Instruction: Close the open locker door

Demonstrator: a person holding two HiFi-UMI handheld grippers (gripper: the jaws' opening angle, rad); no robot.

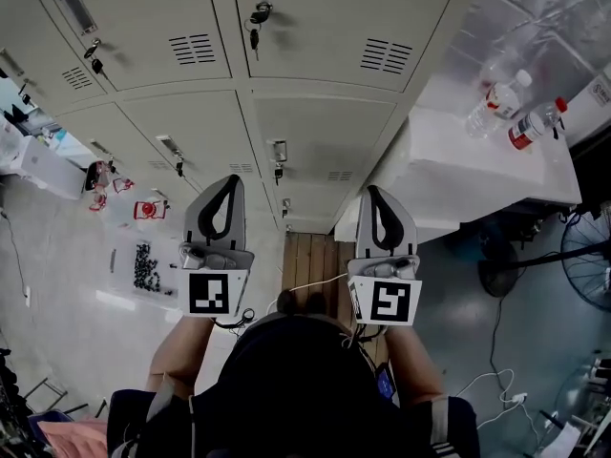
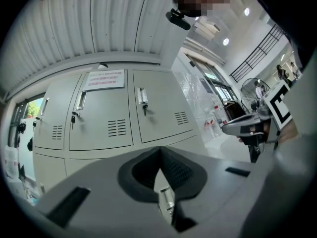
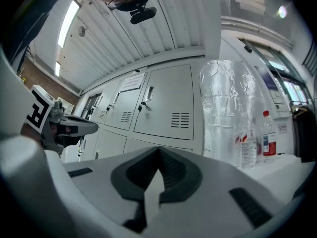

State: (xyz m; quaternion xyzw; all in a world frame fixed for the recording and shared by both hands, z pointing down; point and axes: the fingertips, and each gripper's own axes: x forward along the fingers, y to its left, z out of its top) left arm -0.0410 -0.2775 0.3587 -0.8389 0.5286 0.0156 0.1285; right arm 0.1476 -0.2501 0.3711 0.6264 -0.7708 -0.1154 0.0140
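Ahead of the left gripper and right gripper, both clenched empty, every visible locker door sits flush (finished, or the open one is unseen).

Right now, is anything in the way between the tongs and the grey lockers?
Nothing visible. The left tongs and right tongs are shut and empty, with only open air between them and the lockers. The white counter stands off to the right.

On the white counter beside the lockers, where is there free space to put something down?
The white counter is bare along its edge beside the lockers and across its near half. Two plastic bottles crowd its far corner. The floor on the left is cluttered with small items.
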